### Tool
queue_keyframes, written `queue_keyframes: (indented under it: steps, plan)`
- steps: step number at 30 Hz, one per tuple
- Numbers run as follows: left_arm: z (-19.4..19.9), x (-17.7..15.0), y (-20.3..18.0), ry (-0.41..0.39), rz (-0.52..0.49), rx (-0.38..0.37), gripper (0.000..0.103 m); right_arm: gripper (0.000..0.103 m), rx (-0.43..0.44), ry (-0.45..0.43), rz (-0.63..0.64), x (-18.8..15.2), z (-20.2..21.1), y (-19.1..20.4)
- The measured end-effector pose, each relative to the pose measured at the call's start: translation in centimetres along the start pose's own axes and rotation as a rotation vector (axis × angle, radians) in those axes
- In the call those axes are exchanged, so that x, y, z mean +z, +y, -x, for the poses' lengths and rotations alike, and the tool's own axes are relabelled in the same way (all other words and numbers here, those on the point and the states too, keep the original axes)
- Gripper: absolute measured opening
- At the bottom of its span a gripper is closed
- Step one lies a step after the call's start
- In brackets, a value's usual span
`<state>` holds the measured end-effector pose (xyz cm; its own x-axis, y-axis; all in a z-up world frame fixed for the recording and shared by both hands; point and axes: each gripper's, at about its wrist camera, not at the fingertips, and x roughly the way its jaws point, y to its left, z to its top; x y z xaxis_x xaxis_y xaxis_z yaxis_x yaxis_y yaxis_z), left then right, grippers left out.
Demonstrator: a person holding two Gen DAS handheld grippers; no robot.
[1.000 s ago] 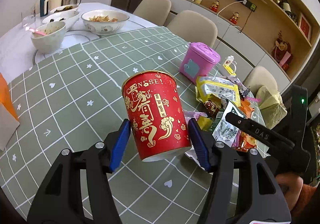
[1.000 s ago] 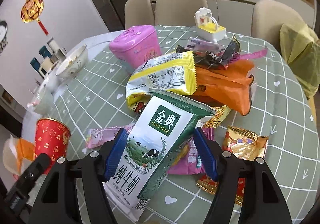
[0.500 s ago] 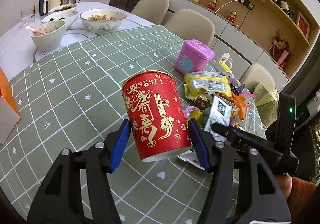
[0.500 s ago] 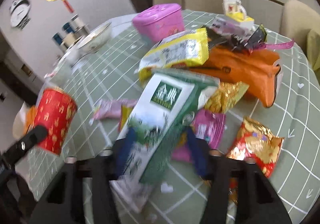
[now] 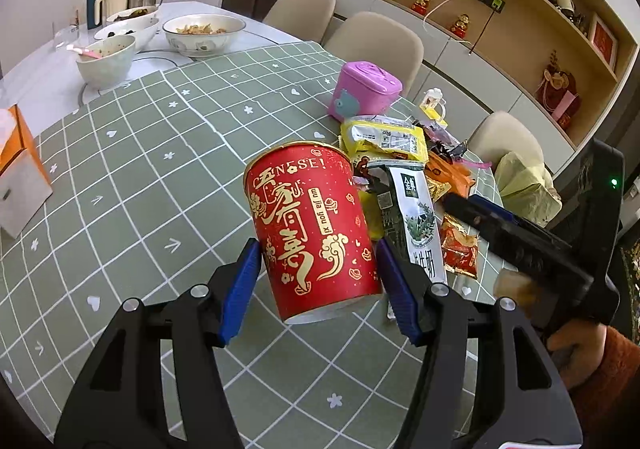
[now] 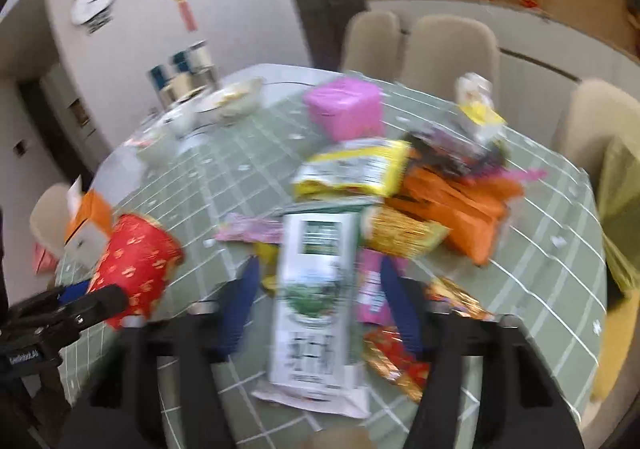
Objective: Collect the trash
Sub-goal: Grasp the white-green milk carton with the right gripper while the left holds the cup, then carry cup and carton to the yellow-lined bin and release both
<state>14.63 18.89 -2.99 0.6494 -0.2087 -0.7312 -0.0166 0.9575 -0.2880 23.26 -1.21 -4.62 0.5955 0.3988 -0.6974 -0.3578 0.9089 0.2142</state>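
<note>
Left tool (image 5: 318, 281) clamps red cup (image 5: 310, 225); right tool (image 6: 320, 305) grips milk carton (image 6: 316, 297).

Each gripper, the left gripper (image 5: 318, 285) and the right gripper (image 6: 320, 301), is built of black angular plastic arms fitted with blue ribbed finger pads (image 5: 240, 289) and silver round screws (image 5: 199, 291), while a rust-orange knitted sleeve (image 5: 612, 381) and bare skin are seen at the right hand (image 5: 576, 349).
</note>
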Motion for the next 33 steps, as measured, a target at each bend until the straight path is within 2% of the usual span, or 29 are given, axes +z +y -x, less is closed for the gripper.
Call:
queue_keyframes:
  steps: [2, 6, 11, 13, 15, 19, 24, 27, 33]
  plan:
    - [0.4, -0.2, 0.1, -0.011, 0.006, 0.005, 0.056, 0.059, -0.021, 0.030, 0.041, -0.1, -0.8, 1.1]
    - [1.0, -0.8, 0.3, -0.033, 0.017, 0.024, 0.056, 0.059, -0.143, 0.084, 0.076, -0.5, -3.5, 1.9]
    - [1.4, -1.5, -0.1, -0.032, 0.045, 0.051, 0.056, 0.057, -0.165, 0.183, 0.120, -1.1, -5.9, 1.5]
    - [1.7, -1.6, -0.5, -0.035, 0.038, 0.059, 0.056, 0.054, -0.128, 0.148, 0.083, -1.2, -4.6, 0.6]
    - [2.0, -1.6, -0.9, -0.043, 0.032, 0.058, 0.056, 0.046, -0.080, 0.090, 0.056, -0.8, -2.0, -0.2]
    - [2.1, -1.0, -2.3, -0.063, 0.039, 0.026, 0.056, 0.046, -0.021, 0.010, 0.084, 0.1, 2.8, -1.4]
    - [2.7, 1.2, -6.6, -0.150, -0.005, -0.035, 0.056, 0.046, -0.018, -0.087, 0.102, 1.5, 8.2, -4.6]
    - [2.6, 2.6, -10.2, -0.192, -0.039, -0.057, 0.056, 0.046, -0.046, -0.140, 0.112, 2.4, 11.0, -7.6]
    - [-0.3, 5.0, -18.6, -0.202, -0.096, -0.101, 0.056, 0.046, -0.098, -0.211, 0.133, 3.3, 15.2, -15.5]
